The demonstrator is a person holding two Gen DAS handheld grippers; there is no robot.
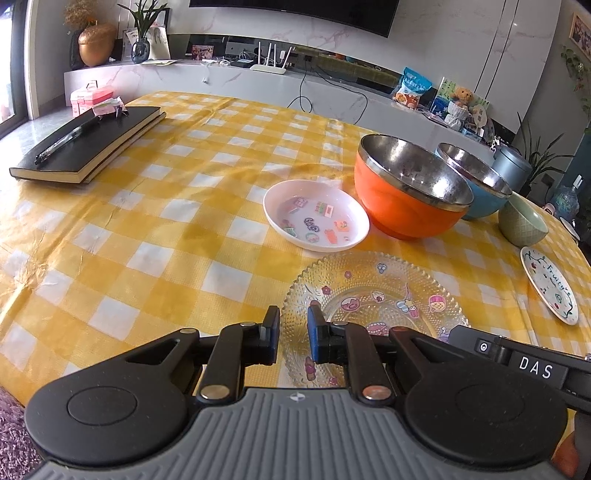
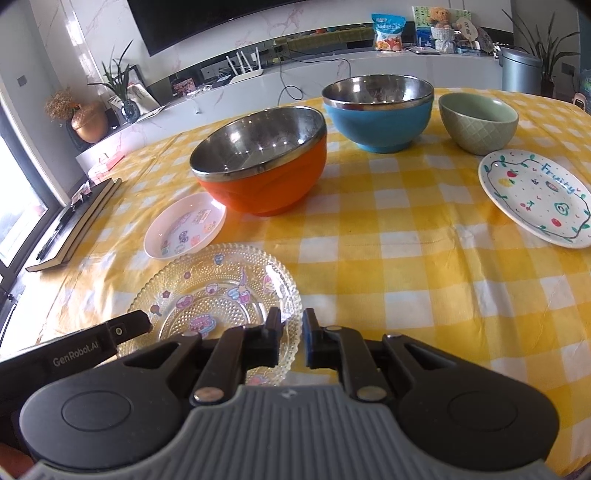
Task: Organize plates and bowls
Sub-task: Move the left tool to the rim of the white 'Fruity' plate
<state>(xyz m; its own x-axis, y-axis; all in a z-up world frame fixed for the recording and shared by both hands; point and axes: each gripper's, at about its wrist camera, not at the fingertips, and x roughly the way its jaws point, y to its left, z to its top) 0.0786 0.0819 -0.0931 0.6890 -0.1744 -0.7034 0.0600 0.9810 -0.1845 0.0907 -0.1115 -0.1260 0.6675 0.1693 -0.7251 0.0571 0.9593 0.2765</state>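
Left gripper [image 1: 292,328] and right gripper [image 2: 291,332]: jaws slightly spread, each straddling opposite rim of clear beaded glass plate [image 2: 221,291] on yellow-checked tablecloth [image 2: 388,258]; pinch not confirmed. Orange steel-lined bowl [image 2: 262,162] beyond, pink oval dish [image 2: 184,230] beside.

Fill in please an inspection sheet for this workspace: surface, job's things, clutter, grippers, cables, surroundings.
Surface: yellow checked tablecloth, wrinkled.
Job's things: orange steel bowl, blue steel bowl, green ceramic bowl, pink dish, clear glass plate, white "Fruity" plate; all separate, unstacked.
Clutter: black notebook with a pen on it.
Grippers: left hand-held gripper and right hand-held gripper slightly open, empty, over the glass plate.
Cables: black cable on the TV console behind.
Surroundings: router, potted plant.
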